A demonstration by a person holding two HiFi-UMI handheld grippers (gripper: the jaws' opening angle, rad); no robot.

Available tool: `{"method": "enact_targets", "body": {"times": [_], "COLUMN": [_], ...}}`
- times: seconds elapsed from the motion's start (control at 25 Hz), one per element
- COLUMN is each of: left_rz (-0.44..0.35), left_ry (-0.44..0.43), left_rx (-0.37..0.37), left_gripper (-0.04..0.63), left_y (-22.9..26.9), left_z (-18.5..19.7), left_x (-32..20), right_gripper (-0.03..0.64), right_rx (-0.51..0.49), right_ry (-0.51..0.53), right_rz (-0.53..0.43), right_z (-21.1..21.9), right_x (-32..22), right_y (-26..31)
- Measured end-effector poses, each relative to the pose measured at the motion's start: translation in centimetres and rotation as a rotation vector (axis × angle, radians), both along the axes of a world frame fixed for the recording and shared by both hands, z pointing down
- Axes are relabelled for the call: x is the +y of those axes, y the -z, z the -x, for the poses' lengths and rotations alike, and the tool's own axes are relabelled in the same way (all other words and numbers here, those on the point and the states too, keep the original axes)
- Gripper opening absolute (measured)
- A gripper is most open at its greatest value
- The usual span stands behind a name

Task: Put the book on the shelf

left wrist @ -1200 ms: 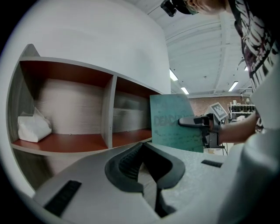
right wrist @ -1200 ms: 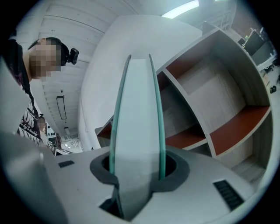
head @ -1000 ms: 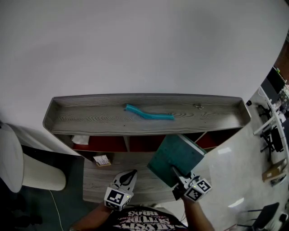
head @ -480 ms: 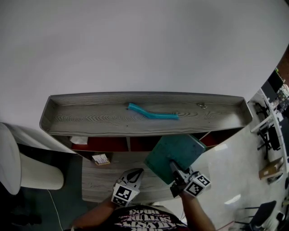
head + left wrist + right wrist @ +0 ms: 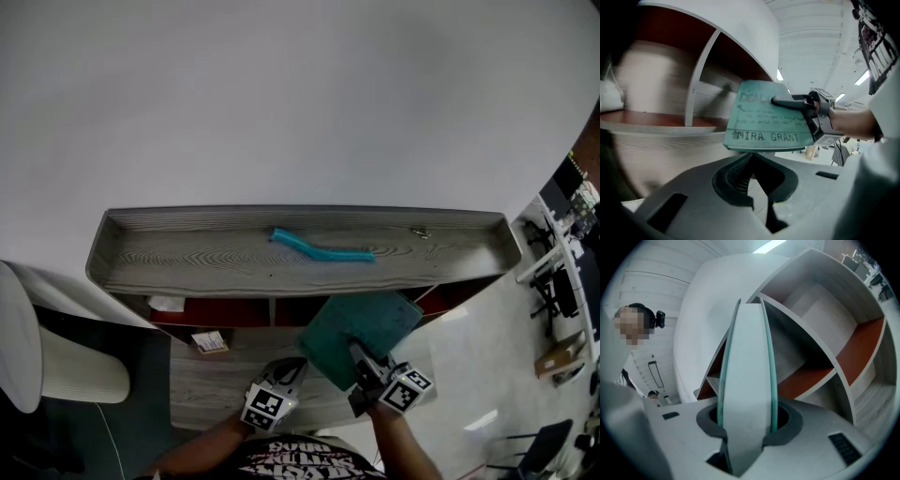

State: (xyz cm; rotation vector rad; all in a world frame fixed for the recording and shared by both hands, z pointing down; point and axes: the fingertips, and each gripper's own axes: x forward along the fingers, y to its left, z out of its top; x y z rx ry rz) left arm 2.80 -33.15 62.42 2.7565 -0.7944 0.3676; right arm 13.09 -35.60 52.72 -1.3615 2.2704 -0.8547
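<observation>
Clamping the teal Mira Grant book [image 5: 364,328] across its covers in our right gripper [image 5: 360,356], we hold it in the air before the red-backed compartments [image 5: 242,307] of the shelf [image 5: 187,258], ready to slide in; our left gripper [image 5: 290,367] hangs closed and empty beside it.

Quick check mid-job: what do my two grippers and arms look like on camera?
Both the left gripper and right gripper have pale grey bodies with black jaws, and each carries a white cube printed with black square markers. No cables show. Forearms are bare; the person wears a black shirt with pale lettering.
</observation>
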Motion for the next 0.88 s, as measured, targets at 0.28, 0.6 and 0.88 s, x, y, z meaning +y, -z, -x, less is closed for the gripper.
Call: {"method": "enact_targets", "body": {"times": [0.28, 0.6, 0.88], "left_rz": [-0.014, -0.025, -0.05], "left_ry": [-0.024, -0.024, 0.029], "left_rx": [0.019, 0.051, 0.062], "left_gripper": [0.006, 0.006, 0.006], "left_y": [0.7, 2.8, 3.8], "left_z": [-0.4, -0.3, 1.3], "left_x": [-0.5, -0.3, -1.9], "right_gripper": [0.161, 0.163, 0.165], "right_rx": [-0.06, -0.115, -0.155], "right_ry": [-0.023, -0.063, -0.058], "right_rz": [0.026, 0.036, 0.049], "right_z": [0.0, -0.7, -0.1], "right_x": [-0.3, -0.3, -0.6], "right_y": [-0.1, 0.5, 0.4]}}
